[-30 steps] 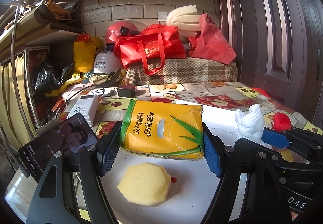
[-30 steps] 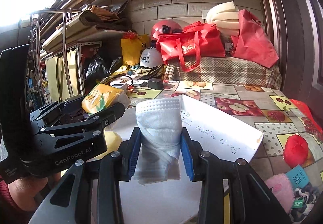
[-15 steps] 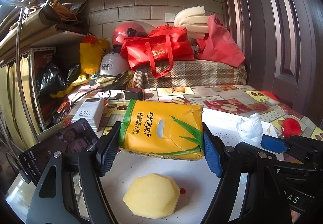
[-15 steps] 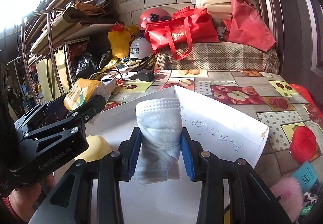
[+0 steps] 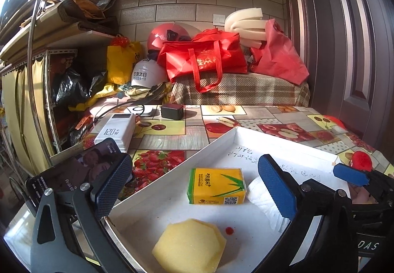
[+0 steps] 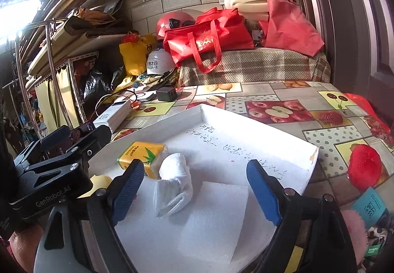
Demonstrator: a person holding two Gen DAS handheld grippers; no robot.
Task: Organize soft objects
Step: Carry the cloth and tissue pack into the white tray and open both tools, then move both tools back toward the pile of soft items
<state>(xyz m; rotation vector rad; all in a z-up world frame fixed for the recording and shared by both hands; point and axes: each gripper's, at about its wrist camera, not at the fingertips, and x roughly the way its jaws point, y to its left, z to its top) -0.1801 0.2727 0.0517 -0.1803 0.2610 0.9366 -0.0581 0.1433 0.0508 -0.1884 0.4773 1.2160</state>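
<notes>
A white shallow tray (image 5: 216, 142) (image 6: 305, 164) lies on the fruit-print table. In it lie a yellow tissue pack (image 5: 216, 189) (image 6: 139, 153), a rolled white cloth (image 6: 173, 184) (image 5: 267, 201) right beside it, a yellow sponge (image 5: 189, 246) and a white foam sheet (image 6: 214, 219). My left gripper (image 5: 194, 189) is open and empty, held above the tissue pack. My right gripper (image 6: 194, 189) is open and empty, above the cloth.
A phone (image 5: 71, 174) and a white power bank (image 5: 115, 130) lie left of the tray. A red soft toy (image 6: 364, 164), a pink fluffy thing (image 6: 354, 226) and a teal packet (image 6: 368, 206) lie to the right. Bags and helmets crowd the back.
Both grippers have opened and let go. The tissue pack and the white cloth now lie in the tray, and both grippers have drawn back from them.
</notes>
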